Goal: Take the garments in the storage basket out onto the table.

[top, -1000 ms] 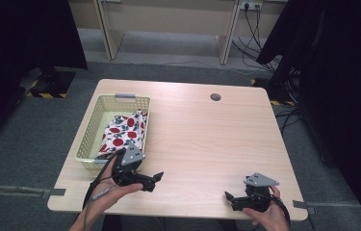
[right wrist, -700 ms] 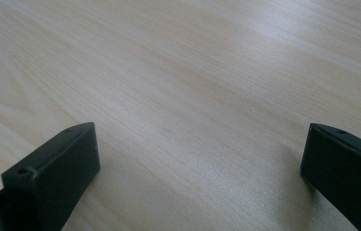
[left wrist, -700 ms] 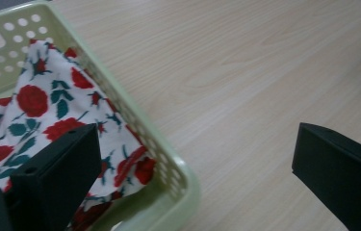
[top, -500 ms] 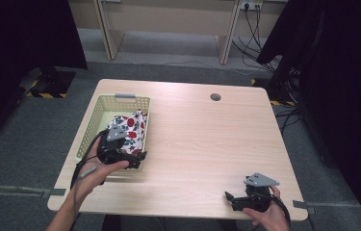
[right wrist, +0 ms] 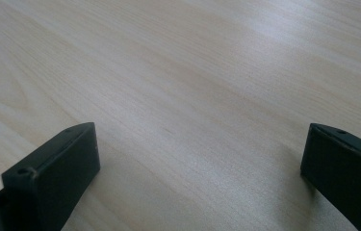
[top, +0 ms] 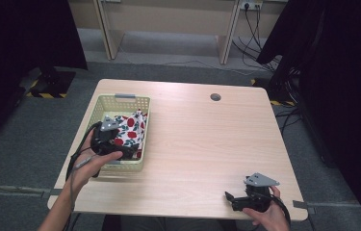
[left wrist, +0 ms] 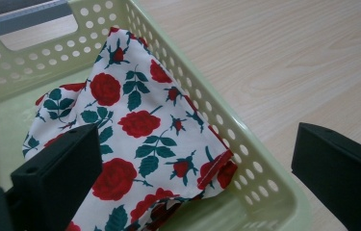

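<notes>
Rose-print cloth [left wrist: 135,130] lies bunched in the green basket [top: 94,108]. Left hand-held gripper [left wrist: 192,159] is spread above it; it should be lowered onto a raised fold, clear of the basket wall, before closing. Right hand-held gripper [right wrist: 197,163] is spread over bare tabletop [top: 207,144].

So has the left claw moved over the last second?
Yes. The left claw has gone from the table's near edge, in front of the basket, away from the person to over the basket, jaws open above the rose-print cloth.
</notes>
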Demonstrator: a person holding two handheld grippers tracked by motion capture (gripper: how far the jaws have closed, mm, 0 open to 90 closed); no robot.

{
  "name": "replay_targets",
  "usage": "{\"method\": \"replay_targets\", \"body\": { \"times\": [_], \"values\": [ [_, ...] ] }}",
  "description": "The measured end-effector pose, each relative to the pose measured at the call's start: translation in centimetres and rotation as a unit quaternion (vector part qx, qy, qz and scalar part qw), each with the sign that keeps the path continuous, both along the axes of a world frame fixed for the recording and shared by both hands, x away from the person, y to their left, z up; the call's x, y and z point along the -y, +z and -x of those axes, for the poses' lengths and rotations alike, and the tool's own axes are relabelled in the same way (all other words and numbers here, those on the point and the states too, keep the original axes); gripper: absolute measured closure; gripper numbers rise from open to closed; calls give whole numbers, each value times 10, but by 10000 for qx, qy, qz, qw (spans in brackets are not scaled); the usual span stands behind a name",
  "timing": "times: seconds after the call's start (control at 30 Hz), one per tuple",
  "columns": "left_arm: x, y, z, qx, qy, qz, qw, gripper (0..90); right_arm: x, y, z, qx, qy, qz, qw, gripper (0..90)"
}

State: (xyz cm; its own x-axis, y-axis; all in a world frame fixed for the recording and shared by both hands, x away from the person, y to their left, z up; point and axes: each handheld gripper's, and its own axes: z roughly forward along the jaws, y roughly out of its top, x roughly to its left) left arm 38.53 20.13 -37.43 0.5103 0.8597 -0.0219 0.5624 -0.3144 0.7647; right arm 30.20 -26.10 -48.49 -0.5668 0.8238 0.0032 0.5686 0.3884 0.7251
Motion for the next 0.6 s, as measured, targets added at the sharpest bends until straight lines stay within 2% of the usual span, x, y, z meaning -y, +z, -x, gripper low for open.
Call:
{"method": "replay_targets", "body": {
  "times": [0.27, 0.6],
  "values": [
    [-3, -2, -17, -71, 98, -87, 9999, 31, 0, 0, 0, 5, 5, -2, 10000, 4],
    [-3, -14, -48, -172, 223, -207, 9994, 35, 0, 0, 0, 10, 11, -6, 10000, 5]
  ]
}}
